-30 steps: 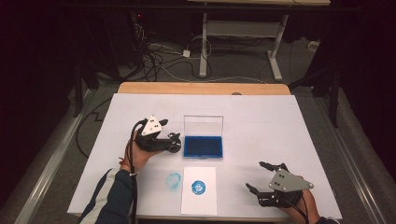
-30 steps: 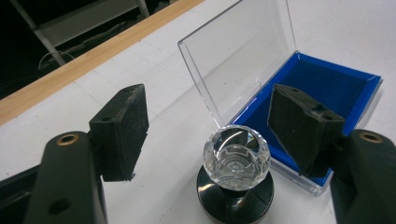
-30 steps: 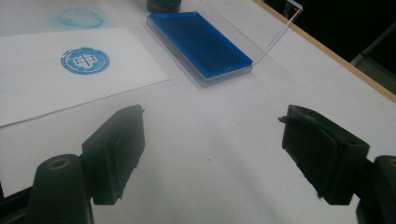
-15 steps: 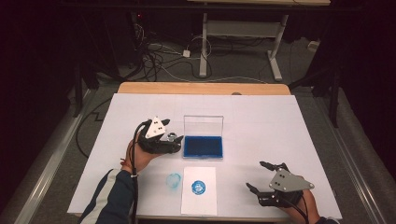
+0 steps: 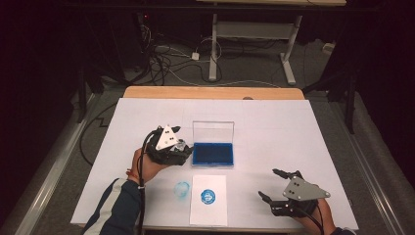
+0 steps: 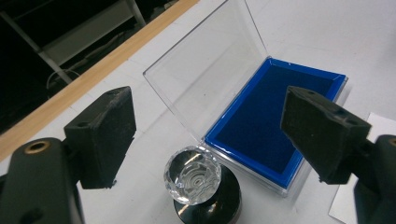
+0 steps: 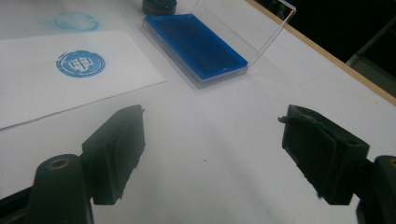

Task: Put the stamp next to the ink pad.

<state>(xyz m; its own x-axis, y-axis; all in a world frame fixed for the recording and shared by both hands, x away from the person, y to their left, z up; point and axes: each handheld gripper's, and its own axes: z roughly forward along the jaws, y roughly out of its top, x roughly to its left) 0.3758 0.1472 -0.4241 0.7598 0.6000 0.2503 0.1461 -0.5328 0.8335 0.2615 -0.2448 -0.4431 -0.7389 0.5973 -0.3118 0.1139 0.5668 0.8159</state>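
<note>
A stamp (image 6: 192, 175) with a faceted clear knob and a black base stands upright on the white table, just left of the open ink pad case (image 6: 275, 126). My left gripper (image 6: 212, 135) hovers over it. Its jaws have just been opening and now stand wide, with the stamp low between them and neither pad touching it. In the high view the left gripper (image 5: 183, 148) sits at the left end of the case (image 5: 213, 152). My right gripper (image 5: 268, 183) rests open near the front right edge with nothing between its jaws (image 7: 212, 149).
A white sheet (image 5: 209, 198) with a round blue stamp print lies at the front centre, and a faint blue ring mark (image 5: 182, 188) is on the table to its left. The case's clear lid (image 5: 213, 131) stands up. The table's wooden far edge (image 5: 210, 93) shows beyond.
My left hand has shifted slightly right and up beside the ink pad case. The right hand has not moved.
</note>
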